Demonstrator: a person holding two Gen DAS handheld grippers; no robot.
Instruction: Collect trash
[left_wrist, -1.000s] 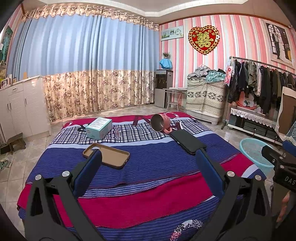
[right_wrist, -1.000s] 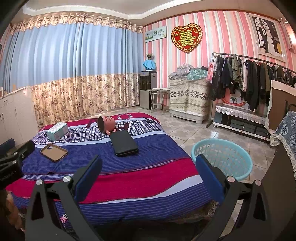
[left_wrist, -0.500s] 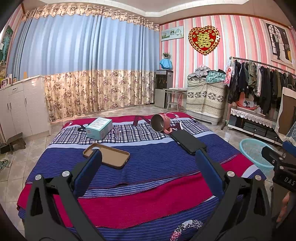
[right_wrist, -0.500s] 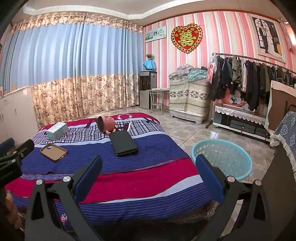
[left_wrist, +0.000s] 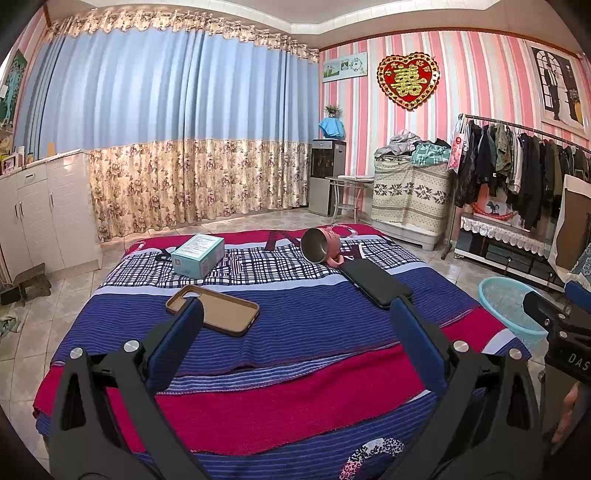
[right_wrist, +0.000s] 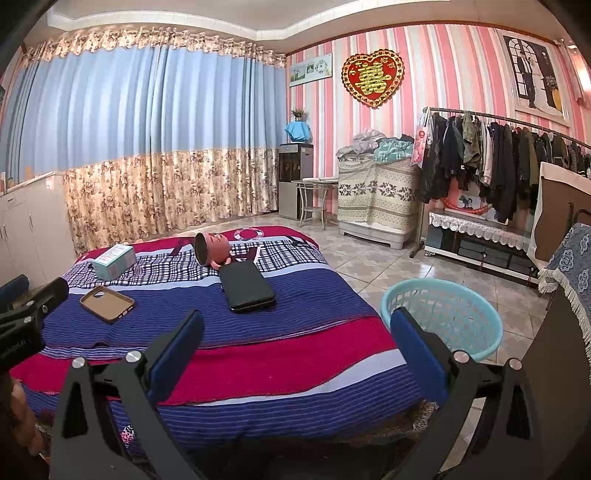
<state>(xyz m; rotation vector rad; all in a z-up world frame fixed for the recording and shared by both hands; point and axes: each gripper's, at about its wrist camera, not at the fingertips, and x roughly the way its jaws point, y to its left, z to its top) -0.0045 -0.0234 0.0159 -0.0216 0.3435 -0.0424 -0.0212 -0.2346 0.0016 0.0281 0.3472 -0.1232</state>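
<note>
Looking through left wrist view first: left gripper (left_wrist: 295, 321) was wide open, nothing between the blue pads, hovering off the near edge of the bed (left_wrist: 280, 402). Four items lay on the blanket: teal box (left_wrist: 198, 255) toward the far left corner, brown phone case (left_wrist: 213, 310) left of centre and closest to the claw, pink mug (left_wrist: 320, 250) tipped on its side near the far edge, black wallet (left_wrist: 375, 282) just in front of the mug, possibly touching its handle. Blue basket (left_wrist: 508, 308) stood on the floor off the bed's right edge, partly hidden by the other tool

Right wrist view: right gripper (right_wrist: 296, 325) equally spread, empty, also short of the near edge. Same four items visible; basket (right_wrist: 441, 319) fully in sight, close beside the bed's right edge, apparently empty. Part of the left tool showed at the left border

Risks, my read: unclear which items count as trash; box and case look likeliest, mug and wallet could be grabbed by mistake. Case lies flat on soft blanket, so the pads may pinch fabric with it or slide over it. Mug on its side could roll if nudged. A drop from the bed side might miss the basket rim

Versus a second earlier: practically no change in either view, both claws equally open, same pose, nothing on the bed shifted
</note>
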